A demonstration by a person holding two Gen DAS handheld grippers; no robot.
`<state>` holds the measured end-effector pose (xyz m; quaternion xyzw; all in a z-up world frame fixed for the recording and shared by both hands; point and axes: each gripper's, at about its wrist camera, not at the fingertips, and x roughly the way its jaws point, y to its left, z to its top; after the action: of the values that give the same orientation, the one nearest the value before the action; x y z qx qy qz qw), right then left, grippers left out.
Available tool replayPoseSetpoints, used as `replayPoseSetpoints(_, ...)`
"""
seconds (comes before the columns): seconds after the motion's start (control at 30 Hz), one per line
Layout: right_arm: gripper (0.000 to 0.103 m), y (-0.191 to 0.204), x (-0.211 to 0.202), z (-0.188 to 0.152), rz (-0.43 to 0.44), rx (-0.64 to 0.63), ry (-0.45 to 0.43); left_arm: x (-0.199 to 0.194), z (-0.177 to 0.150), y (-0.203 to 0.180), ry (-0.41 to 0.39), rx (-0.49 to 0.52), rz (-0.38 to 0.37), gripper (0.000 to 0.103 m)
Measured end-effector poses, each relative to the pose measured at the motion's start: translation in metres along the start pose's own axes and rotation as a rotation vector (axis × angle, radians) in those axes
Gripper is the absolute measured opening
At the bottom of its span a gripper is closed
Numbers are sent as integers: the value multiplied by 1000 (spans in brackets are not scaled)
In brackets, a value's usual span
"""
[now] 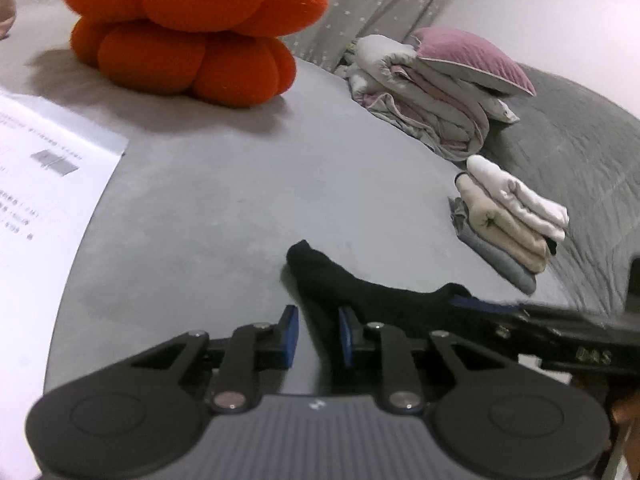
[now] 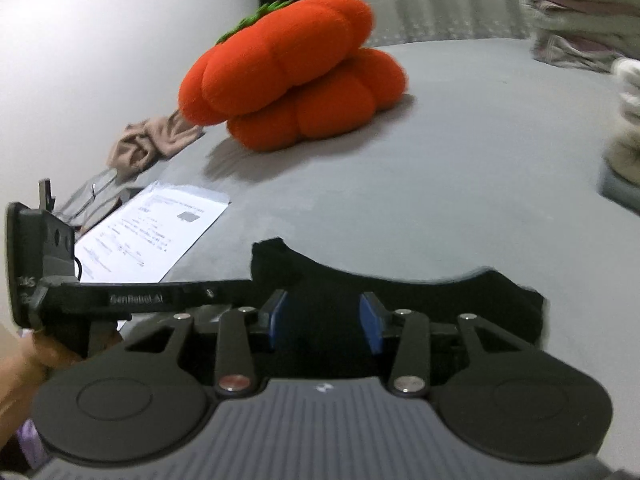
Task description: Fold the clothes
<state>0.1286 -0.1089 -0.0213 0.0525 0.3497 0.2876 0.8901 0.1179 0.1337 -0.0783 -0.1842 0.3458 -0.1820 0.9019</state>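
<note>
Black cloth (image 1: 360,292), small and dark like a sock, lies flat on the gray bed (image 1: 224,208), right under both tools. Left gripper (image 1: 318,334) has its blue pads a little apart with the cloth's edge between them; whether they pinch it cannot be told. Right gripper (image 2: 324,320) is spread wide over the cloth, not holding it. Folding looks only just started. Next, both tools likely need to grab an end and bring it over. An orange pumpkin pillow (image 1: 192,28), a paper sheet (image 1: 44,184) and folded clothes (image 1: 508,216) sit well apart, so nothing blocks.
</note>
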Motion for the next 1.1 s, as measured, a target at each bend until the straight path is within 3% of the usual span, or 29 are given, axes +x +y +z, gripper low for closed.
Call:
replayPoseSetpoints(0.17, 41, 13, 40, 10, 18, -63, 37, 2, 0, 2, 1, 15, -1, 16)
replayPoseSetpoints(0.23, 30, 16, 51, 11, 27, -76, 49, 3, -1, 1, 1, 30, 1, 16)
replayPoseSetpoints(0.27, 13, 17, 54, 10, 33, -82, 52, 4, -1, 1, 1, 37, 2, 16)
replayPoseSetpoints(0.3, 4, 18, 55, 9, 41, -89, 54, 4, -1, 0, 2, 44, 3, 16)
replayPoseSetpoints(0.4, 4, 13, 44, 7, 33, -53, 1, 4, 1, 0, 12, 51, 3, 17)
replayPoseSetpoints(0.47, 4, 3, 37, 6, 11, -4, -29, 5, 3, 0, 21, 47, -9, 24)
replayPoseSetpoints(0.73, 6, -9, 41, 3, -52, 58, 20, 13, 13, 1, 20, -19, -33, 39)
replayPoseSetpoints(0.8, 12, -7, 40, 6, -53, 53, 28, 18, 16, -1, 18, -12, -26, 39)
replayPoseSetpoints(1.1, 13, 0, 38, 4, -74, 8, 50, 33, 25, -5, 13, 13, 18, 24)
